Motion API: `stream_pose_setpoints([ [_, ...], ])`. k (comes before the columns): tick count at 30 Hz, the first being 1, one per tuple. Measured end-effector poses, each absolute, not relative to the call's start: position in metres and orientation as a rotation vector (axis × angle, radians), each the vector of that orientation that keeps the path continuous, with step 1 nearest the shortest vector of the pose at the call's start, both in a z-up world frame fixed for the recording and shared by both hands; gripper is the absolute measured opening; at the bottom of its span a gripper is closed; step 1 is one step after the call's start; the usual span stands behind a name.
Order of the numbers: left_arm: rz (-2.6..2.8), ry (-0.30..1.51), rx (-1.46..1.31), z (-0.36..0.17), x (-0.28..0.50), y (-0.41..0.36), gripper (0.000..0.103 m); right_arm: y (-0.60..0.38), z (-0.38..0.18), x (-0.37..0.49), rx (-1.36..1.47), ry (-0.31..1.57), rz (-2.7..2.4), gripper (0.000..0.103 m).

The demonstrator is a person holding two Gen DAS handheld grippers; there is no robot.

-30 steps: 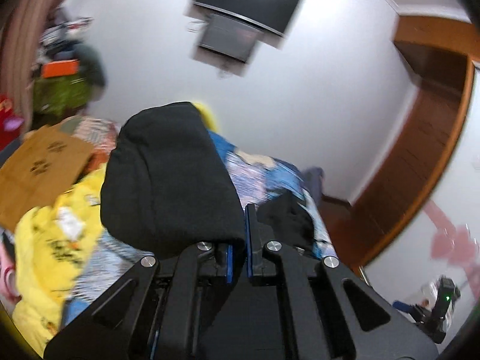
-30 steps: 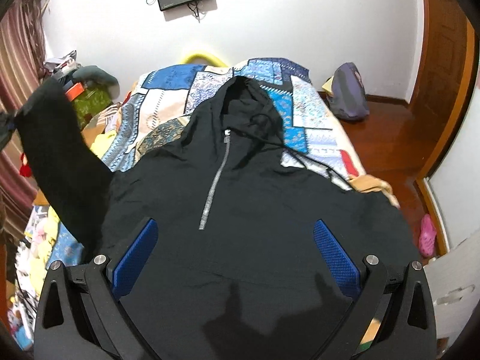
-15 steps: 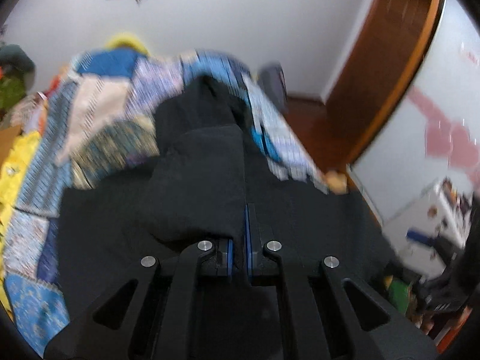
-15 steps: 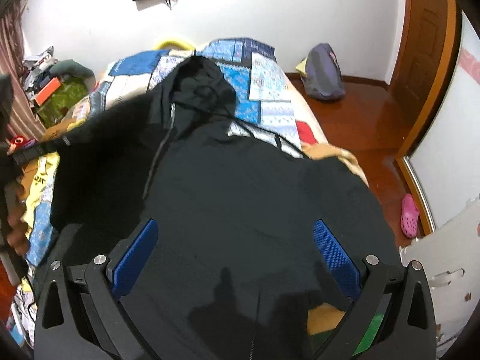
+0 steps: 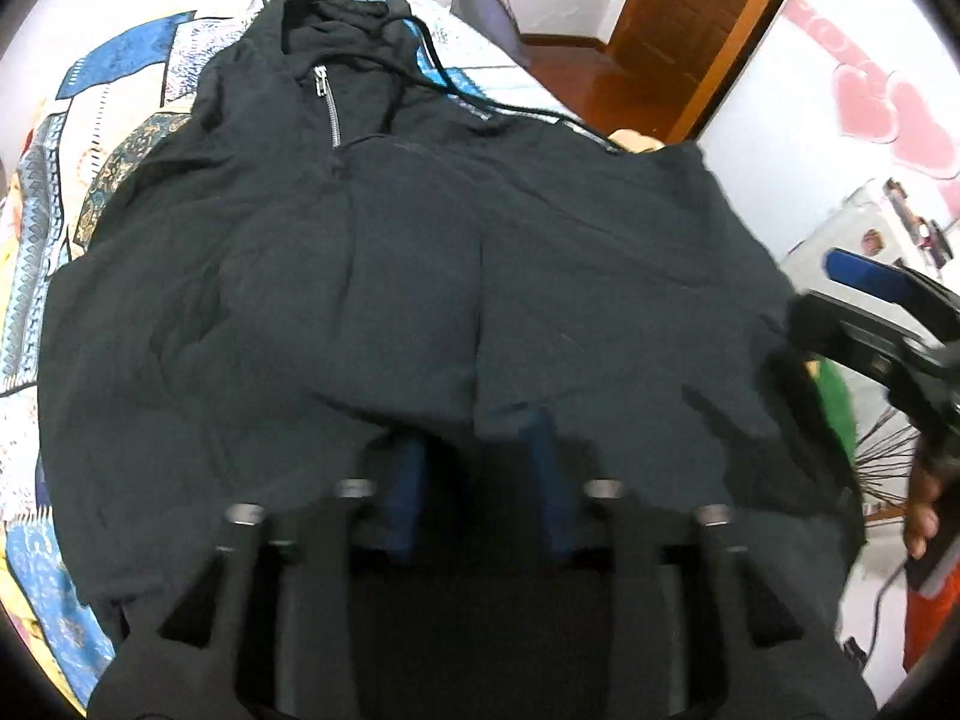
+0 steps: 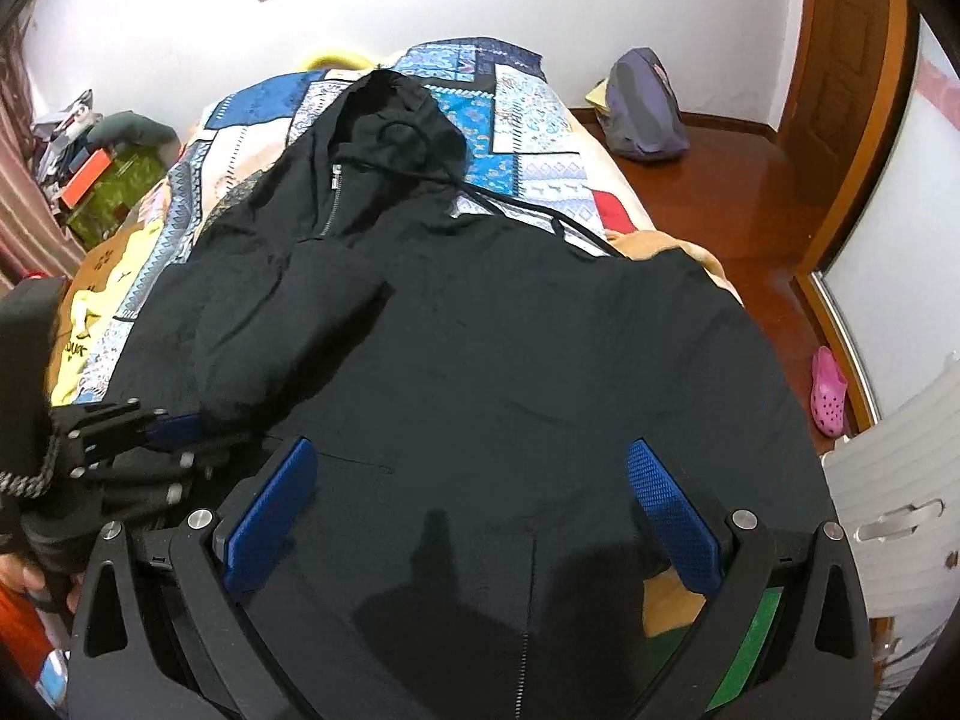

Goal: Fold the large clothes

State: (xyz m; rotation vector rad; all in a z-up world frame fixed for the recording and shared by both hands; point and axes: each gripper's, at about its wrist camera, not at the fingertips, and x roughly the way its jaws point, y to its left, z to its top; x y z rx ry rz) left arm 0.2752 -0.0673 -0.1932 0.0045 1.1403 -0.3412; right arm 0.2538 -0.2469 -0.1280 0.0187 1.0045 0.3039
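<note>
A black zip hoodie (image 6: 480,360) lies face up on the patchwork bedspread (image 6: 528,120), hood toward the far wall. Its left sleeve (image 6: 282,324) is folded in across the chest. My left gripper (image 5: 477,474) hovers low over that sleeve's cuff end (image 5: 414,312); its jaws stand partly apart and blurred, with nothing between them. It also shows at the left of the right wrist view (image 6: 138,426). My right gripper (image 6: 474,510) is wide open and empty above the hoodie's lower front; it shows at the right edge of the left wrist view (image 5: 882,312).
A yellow cloth (image 6: 84,324) and clutter (image 6: 102,174) lie left of the bed. A grey bag (image 6: 642,114) sits on the wooden floor beyond the bed. A pink clog (image 6: 828,390) and a white cabinet (image 6: 900,480) are at the right.
My left gripper carried the sleeve from high at the left across onto the hoodie's chest, then its jaws opened and let the sleeve go. My right gripper stayed open.
</note>
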Motion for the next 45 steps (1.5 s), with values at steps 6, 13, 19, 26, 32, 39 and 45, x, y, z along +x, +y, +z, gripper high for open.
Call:
stream_pose_setpoints([
  [6,-0.312,1.027,0.046,-0.156,0.247,-0.041,0.060,-0.225,-0.118,0.254,-0.016,0.983,0.337,0.103],
  [13,-0.147,0.953,0.038,-0.141,0.230,0.031,0.067,-0.171,-0.116,0.262,-0.103,0.981,0.409,0.103],
  [19,-0.041,1.006,-0.050,-0.161,0.231,0.097,0.067,-0.117,-0.130,0.276,-0.175,1.007,0.470,0.103],
  [26,0.024,1.024,-0.092,-0.180,0.220,0.134,0.066,-0.063,-0.152,0.286,-0.291,1.002,0.479,0.099],
  [32,0.020,1.060,-0.154,-0.191,0.216,0.146,0.066,-0.035,-0.188,0.303,-0.389,1.083,0.463,0.064],
  [39,0.025,1.077,-0.151,-0.194,0.216,0.142,0.066,-0.040,-0.186,0.295,-0.478,1.036,0.471,0.027],
  [45,0.023,1.050,-0.166,-0.181,0.223,0.133,0.067,-0.066,-0.139,0.271,-0.435,0.840,0.419,0.019],
])
